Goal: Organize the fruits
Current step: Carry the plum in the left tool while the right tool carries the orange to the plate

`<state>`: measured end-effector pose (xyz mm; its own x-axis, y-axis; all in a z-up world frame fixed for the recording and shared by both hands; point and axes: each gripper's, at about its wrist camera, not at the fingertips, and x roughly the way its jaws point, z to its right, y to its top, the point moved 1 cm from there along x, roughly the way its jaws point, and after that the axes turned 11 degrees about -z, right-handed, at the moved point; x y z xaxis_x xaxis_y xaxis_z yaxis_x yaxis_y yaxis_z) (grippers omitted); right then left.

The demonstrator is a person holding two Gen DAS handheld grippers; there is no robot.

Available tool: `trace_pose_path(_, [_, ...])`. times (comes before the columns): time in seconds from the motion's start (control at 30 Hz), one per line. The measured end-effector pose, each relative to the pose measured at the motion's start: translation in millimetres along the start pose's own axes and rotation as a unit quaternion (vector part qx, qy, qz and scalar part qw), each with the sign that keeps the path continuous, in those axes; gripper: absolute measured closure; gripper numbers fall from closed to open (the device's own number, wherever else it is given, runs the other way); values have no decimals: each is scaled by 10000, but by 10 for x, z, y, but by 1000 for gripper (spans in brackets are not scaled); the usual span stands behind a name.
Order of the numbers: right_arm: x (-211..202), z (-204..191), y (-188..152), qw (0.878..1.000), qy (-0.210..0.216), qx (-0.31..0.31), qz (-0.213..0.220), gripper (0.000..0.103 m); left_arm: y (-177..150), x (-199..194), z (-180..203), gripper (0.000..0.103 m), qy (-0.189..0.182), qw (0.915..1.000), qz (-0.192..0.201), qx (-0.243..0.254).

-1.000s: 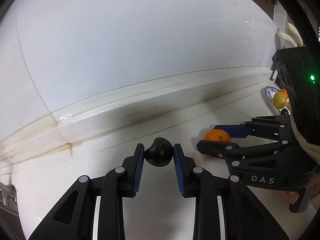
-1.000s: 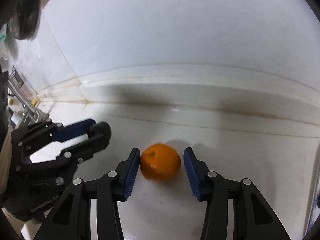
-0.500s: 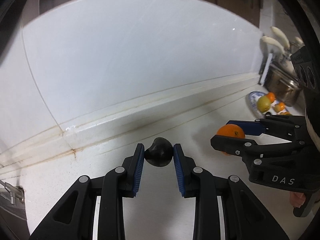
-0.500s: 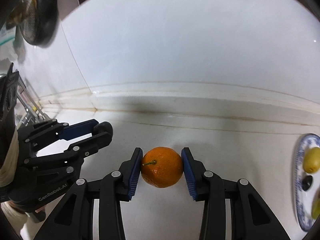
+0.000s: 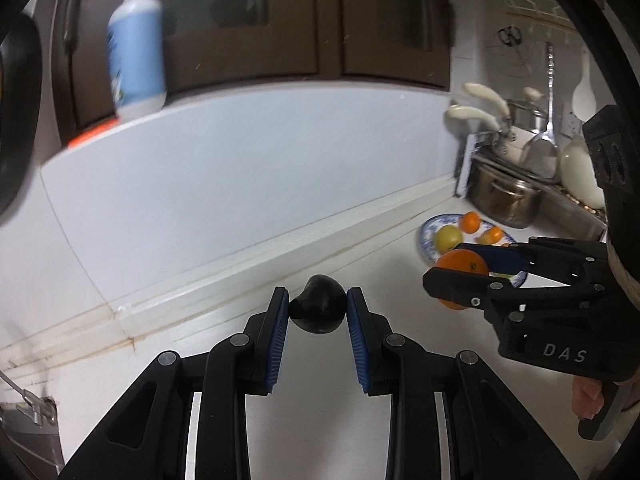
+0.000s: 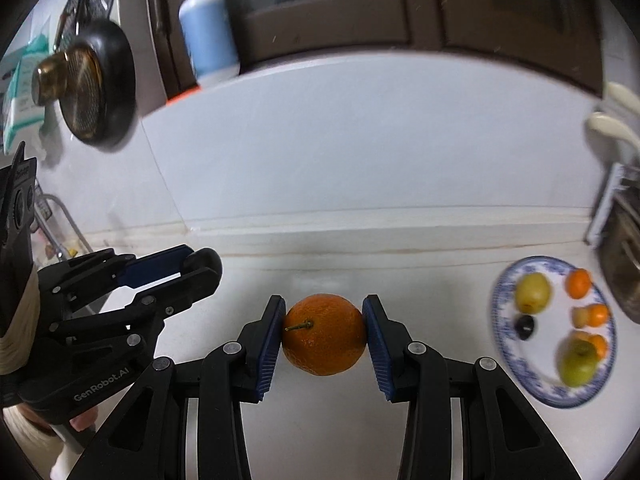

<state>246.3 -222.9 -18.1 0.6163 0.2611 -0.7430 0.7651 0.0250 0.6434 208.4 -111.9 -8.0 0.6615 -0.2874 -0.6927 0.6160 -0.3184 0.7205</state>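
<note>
The orange [image 6: 324, 334] sits clamped between the blue pads of the right gripper [image 6: 324, 336], stem facing the camera, above the white worktop [image 6: 432, 280]. At its 3 o'clock lies a blue-patterned plate [image 6: 505, 344] carrying other fruits. At 9 o'clock the left gripper [image 5: 318, 310] is closed on a small dark fruit [image 5: 319, 309]. A blue soap bottle [image 6: 208, 28] stands at 11 o'clock.

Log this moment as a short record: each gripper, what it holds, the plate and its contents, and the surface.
left gripper: shut on dark fruit
right gripper: shut on orange
plate: blue-and-white, on the counter to the right
plate contents: yellow-green fruits, small orange fruits, one small dark fruit
counter: white, stained seam along the wall
</note>
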Motion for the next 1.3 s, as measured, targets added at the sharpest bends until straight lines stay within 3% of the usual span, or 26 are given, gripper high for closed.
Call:
trace_pose_path(0.6, [-1089,603,-247,9938,-643,455,780,62,385,-273,988,74,-569,9962,439,498])
trace_pose_path(0.93, [-1333,1100,-280,9891,-950,674,903,62,617,-126,1478,74,-800,9932,499,677])
trace_pose_path(1.3, [-1317,1607,-258,9853,-1132,892,921,62,836,233,1876,74,-1034,9914,264,756])
